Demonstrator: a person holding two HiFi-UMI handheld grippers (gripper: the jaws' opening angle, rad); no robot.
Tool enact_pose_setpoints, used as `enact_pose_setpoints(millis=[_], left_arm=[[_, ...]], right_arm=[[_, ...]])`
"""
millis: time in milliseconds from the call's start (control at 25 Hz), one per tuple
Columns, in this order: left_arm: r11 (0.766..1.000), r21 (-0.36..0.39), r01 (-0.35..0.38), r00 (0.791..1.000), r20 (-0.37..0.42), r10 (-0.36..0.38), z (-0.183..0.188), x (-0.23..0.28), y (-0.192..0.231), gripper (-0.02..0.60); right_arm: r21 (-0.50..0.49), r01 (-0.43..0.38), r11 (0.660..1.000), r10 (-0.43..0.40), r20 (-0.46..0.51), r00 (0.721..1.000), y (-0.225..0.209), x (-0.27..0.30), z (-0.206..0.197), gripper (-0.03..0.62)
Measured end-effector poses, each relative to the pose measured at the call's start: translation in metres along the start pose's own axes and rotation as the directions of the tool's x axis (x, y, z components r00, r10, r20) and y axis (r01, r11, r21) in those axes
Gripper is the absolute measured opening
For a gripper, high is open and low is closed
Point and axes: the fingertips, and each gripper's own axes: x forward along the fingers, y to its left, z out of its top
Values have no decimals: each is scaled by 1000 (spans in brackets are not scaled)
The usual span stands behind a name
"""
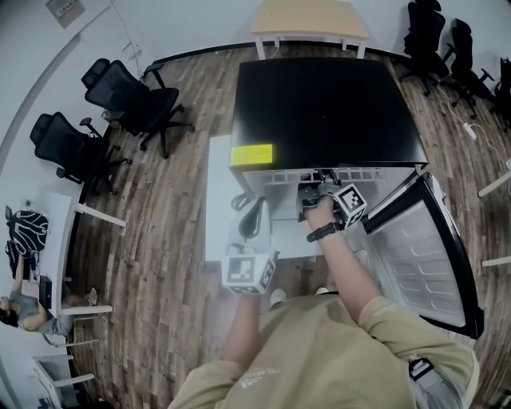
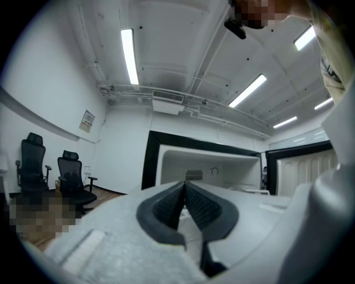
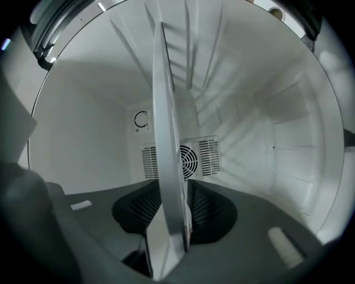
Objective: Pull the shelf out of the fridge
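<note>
A black fridge (image 1: 327, 104) stands open below me, its door (image 1: 423, 256) swung out to the right. My right gripper (image 1: 313, 196) reaches into the white inside. In the right gripper view the white shelf (image 3: 166, 138) runs edge-on between the jaws, and my right gripper (image 3: 176, 211) is shut on its front edge with both pads against it. My left gripper (image 1: 256, 212) hangs in front of the fridge at the left, away from the shelf. In its own view the left gripper (image 2: 184, 191) is shut with nothing in it and points at the open fridge (image 2: 211, 166).
A round fan grille (image 3: 191, 158) sits on the fridge's back wall. A white platform (image 1: 219, 200) lies at the fridge's left. Black office chairs (image 1: 132, 100) stand at the left and the far right (image 1: 447, 44); a wooden table (image 1: 310, 20) is behind the fridge.
</note>
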Motion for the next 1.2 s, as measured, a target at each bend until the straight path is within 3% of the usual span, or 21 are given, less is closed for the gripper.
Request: enact_pose_setpoints(millis=[200,360,1200], left_arm=[[1000,-11,-12,1000,4,12,0,-11,6,2],[1000,-22,-12,1000,4,12,-2,-15,8,2],[998,-50,32,999,42,-30,9,-42,-6,2]], right_arm=[[-23,25,999,-25,28,999,-1,19,15,146],[-57,41,998,-40,19,999,-4,22,11,92],[-68,60,996,-61,-17,998,-5,1,3,91]])
